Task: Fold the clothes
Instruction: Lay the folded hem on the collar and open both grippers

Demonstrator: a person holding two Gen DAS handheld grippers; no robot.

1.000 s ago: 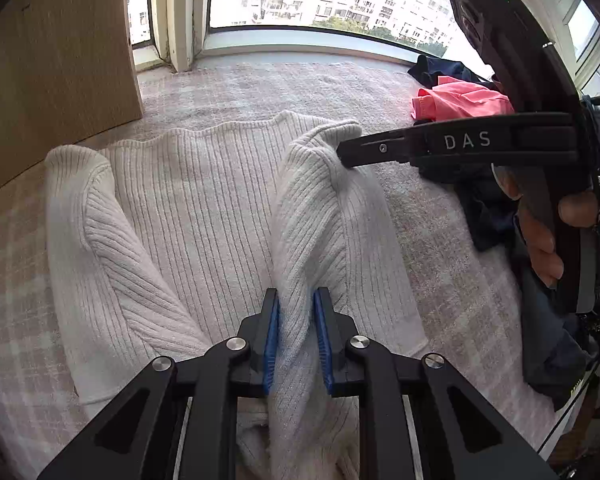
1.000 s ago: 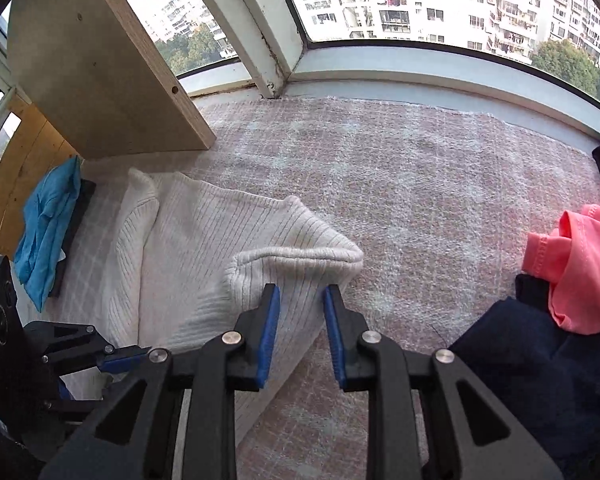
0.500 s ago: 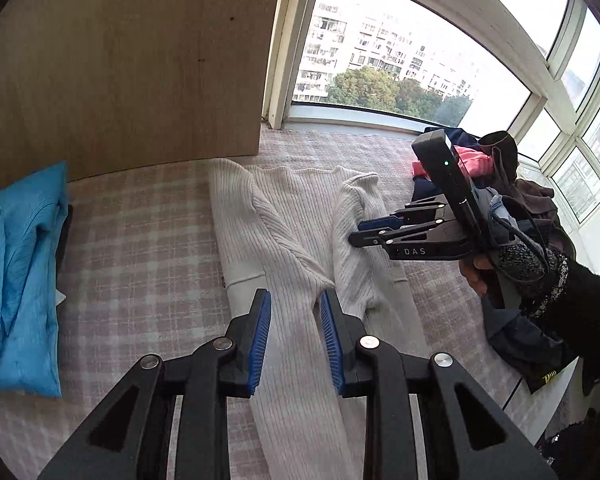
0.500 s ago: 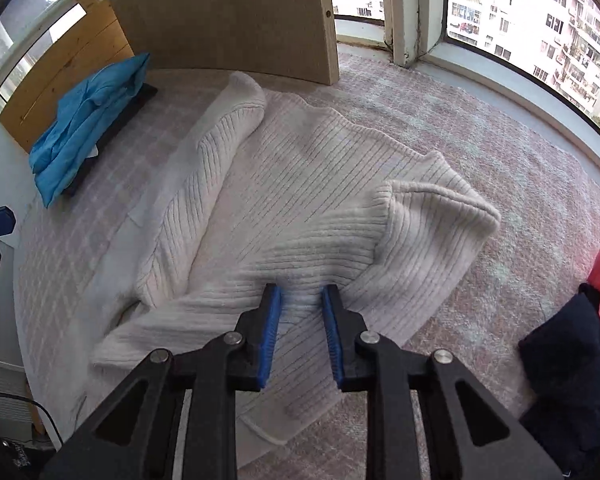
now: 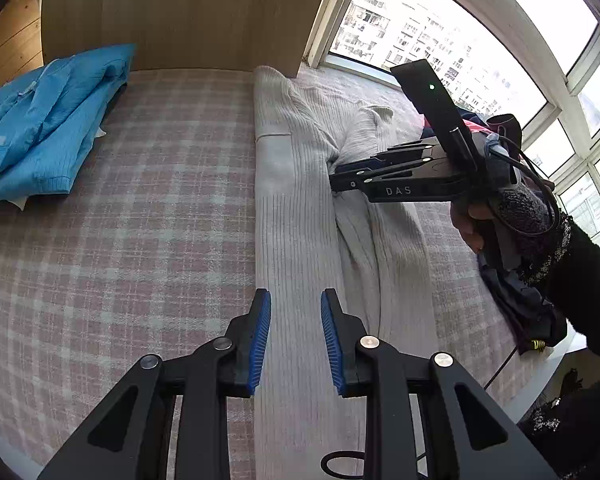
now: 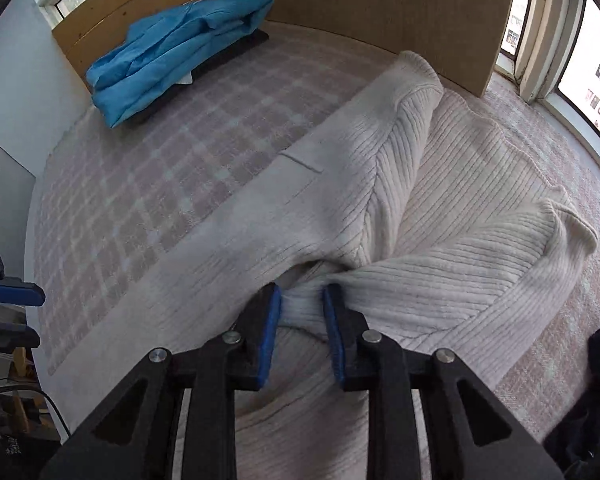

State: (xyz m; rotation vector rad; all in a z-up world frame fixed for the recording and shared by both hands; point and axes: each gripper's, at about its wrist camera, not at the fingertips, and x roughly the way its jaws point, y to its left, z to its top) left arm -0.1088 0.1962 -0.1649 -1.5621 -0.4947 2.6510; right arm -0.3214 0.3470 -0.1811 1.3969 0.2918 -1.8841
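Note:
A cream ribbed sweater lies on the plaid-covered surface with both sleeves folded inward over the body. My left gripper is open and empty, raised above the sweater's lower part. My right gripper is open, its jaws standing around a bunched fold where the two sleeves meet. It shows from the side in the left wrist view, down at the sweater's middle. The sweater fills the right wrist view.
A folded blue garment lies at the far left, also in the right wrist view. A wooden panel stands behind. A pile of dark and pink clothes lies at the right by the windows.
My left gripper let go of the sleeve, opened and pulled back and up. My right gripper moved from the sweater's shoulder down to the middle where the sleeves meet.

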